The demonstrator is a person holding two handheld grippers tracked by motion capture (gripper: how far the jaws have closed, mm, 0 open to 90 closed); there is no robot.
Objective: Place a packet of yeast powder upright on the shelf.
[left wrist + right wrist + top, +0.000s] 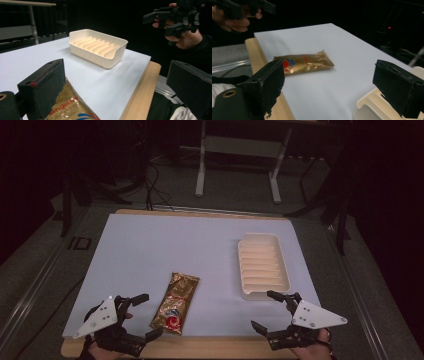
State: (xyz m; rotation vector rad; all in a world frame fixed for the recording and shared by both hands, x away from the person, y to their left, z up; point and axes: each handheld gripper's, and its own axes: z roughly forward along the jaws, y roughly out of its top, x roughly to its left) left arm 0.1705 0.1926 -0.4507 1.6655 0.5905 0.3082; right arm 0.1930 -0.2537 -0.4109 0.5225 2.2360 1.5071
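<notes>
a pale blue sheet covers most of the wooden tabletop (210, 347), whose bare wood edge runs along the near side. a gold foil snack packet (176, 303) with red and blue printing lies flat on the sheet near the front edge, a little left of centre, its long axis running roughly away from the person and leaning slightly right. to the right and farther back sits a cream plastic tray (262, 265) with raised ribs across its floor; it is empty and stands well apart from the packet.

the left gripper (142, 315) is held at the front left corner, just beside the lower end of the packet, jaws spread wide with nothing between them. in the left gripper view the packet (70, 107) lies close by the left jaw, and the ribbed tray (97, 47) sits farther along the sheet.

the right gripper (268, 311) hovers at the front right, just in front of the tray's near end, its jaws also wide apart and holding nothing. in the right gripper view the packet (304, 63) lies beyond the open jaws, and the tray's rim (372, 102) shows at the lower right beneath the right jaw.
</notes>
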